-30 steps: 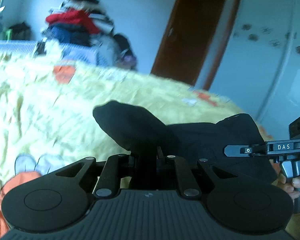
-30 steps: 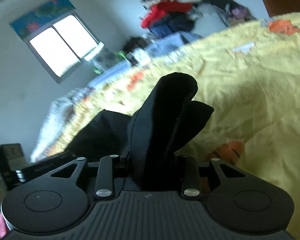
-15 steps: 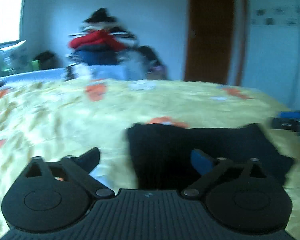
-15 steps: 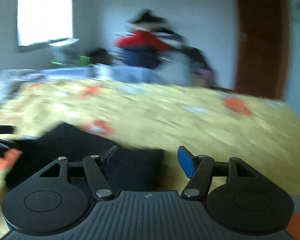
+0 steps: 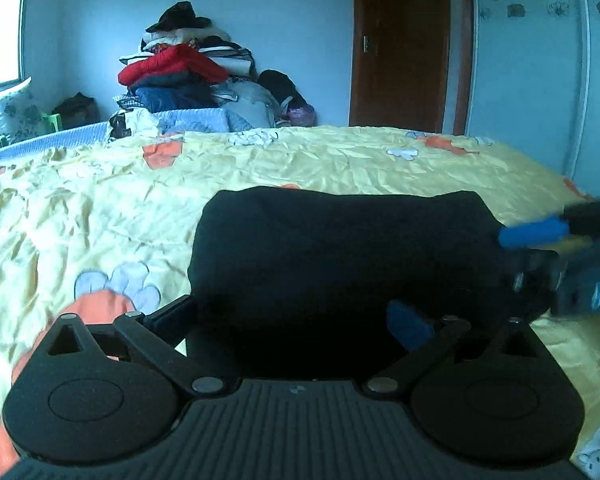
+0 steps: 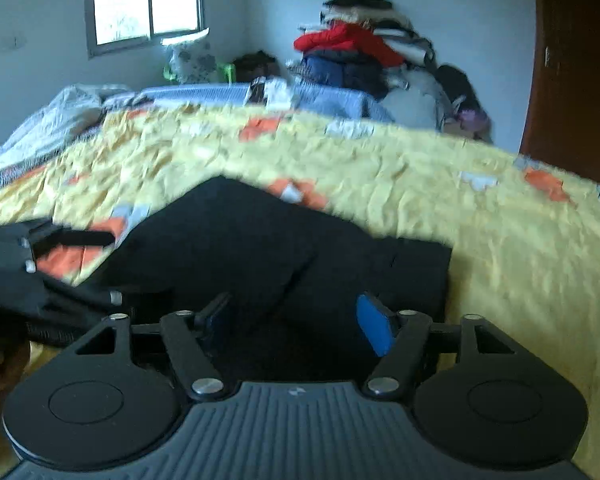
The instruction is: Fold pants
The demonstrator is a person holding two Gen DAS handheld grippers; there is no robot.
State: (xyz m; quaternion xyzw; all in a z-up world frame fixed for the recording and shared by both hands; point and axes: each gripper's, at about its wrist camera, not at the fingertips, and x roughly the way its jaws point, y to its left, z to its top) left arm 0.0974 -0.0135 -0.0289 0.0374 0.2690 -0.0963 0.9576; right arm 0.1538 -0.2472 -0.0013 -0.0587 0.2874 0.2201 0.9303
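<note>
Pants (image 5: 340,264) lie as a black folded slab on the yellow bedspread (image 5: 100,208), at the centre of the left wrist view and running from nine to three o'clock just ahead of the fingers. The left gripper (image 5: 296,320) stands spread as wide as it goes, its jaws having just opened, with cloth below and between the fingers but nothing pinched. The right gripper (image 6: 296,320) has also just been opening and is parted wide; the pants (image 6: 260,248) lie under it and its pads press on nothing. In the left view the right gripper (image 5: 540,256) shows at three o'clock, at the slab's right end.

Trouble from here would come mostly from the loose cloth. In the right view a flap lies slantwise on top, toward eleven o'clock, so the layers look unevenly stacked; a careless drag of either finger on the way out could snag an edge and pull the fold open. The soft, wrinkled bedspread could also bunch and come up with the cloth if a further fold is gripped too deep.

Hard to judge: black on black hides the seams, the waistband and the number of layers. The near edge of the pants is masked by both gripper bodies. The right view is smeared by motion, and the left gripper (image 6: 60,268) at nine o'clock there is only a dark blur.
</note>
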